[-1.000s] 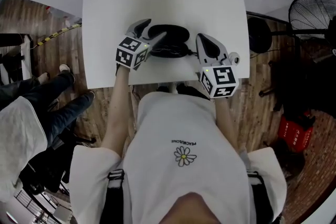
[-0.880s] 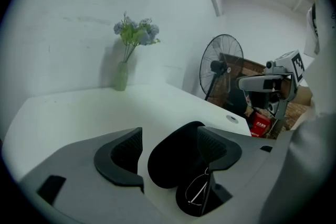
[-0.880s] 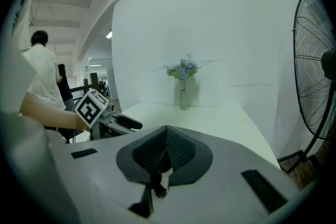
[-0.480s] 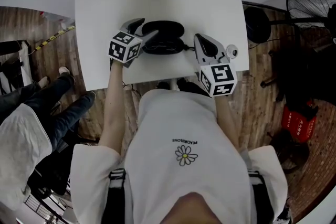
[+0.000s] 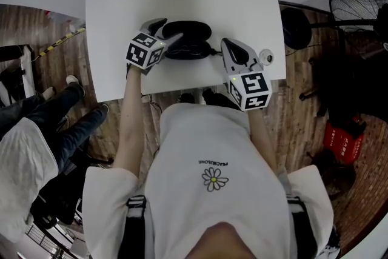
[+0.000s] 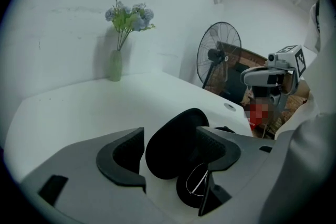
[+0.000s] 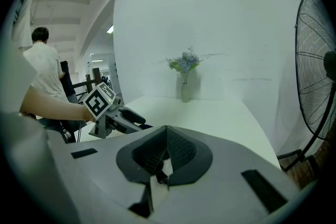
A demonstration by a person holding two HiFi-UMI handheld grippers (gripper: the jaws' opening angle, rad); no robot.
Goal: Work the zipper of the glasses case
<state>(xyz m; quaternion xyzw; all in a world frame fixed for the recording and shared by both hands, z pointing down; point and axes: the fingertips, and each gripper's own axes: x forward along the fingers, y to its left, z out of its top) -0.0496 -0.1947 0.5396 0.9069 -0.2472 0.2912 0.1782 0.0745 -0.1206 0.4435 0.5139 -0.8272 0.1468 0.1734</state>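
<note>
Straddling one end of glasses case (image 6: pixel 176 157), left gripper (image 6: pixel 169 139) jaws released; long axis runs toward right gripper (image 7: pixel 164 157), clenched on apparent zipper pull (image 7: pixel 162 176).

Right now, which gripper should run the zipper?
The right gripper. Its fingers are shut on what looks like the pull at the right end of the case. The left gripper has open fingers around the left end, better placed to steady it.

White daisy-print T-shirt (image 5: pixel 206 148); grey left tool (image 5: pixel 170 32), right tool (image 5: pixel 224 42), marker cubes (image 5: pixel 145 51).
</note>
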